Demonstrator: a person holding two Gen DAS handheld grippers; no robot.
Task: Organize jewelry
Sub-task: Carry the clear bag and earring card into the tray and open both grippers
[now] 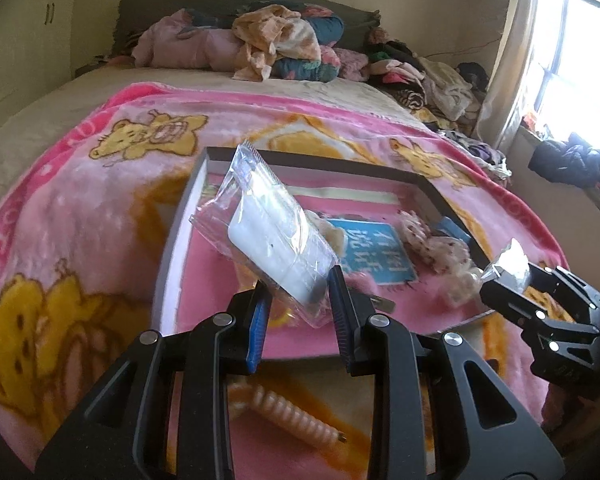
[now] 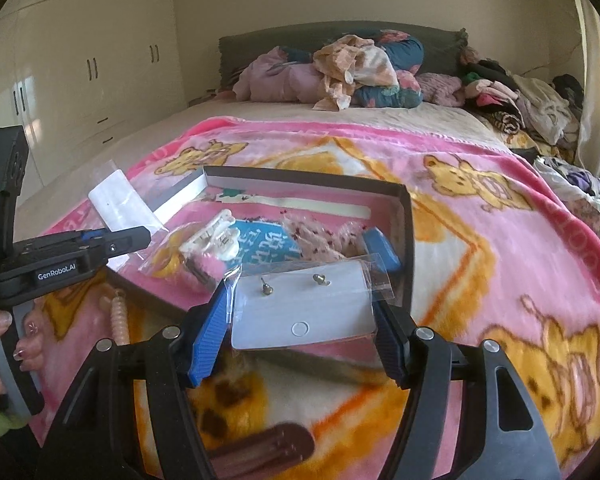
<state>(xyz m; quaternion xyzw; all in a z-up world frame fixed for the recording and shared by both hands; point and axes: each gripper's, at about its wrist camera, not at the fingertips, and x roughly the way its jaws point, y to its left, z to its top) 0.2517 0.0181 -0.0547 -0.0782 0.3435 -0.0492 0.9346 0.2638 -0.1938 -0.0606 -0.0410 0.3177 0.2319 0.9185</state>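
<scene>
Both tongs are clamped on little clear bags: the left tongs pinch a white-card packet over the open box on the bed, and the right tongs grip an earring card near the box's front edge. Pink teddy blanket under everything.

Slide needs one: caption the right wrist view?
Right gripper holds a bagged earring card before the open box.

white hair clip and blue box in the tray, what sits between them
In the right wrist view, a blue card with white writing and a speckled pink scrunchie lie between the white hair clip and blue box inside the tray.
</scene>
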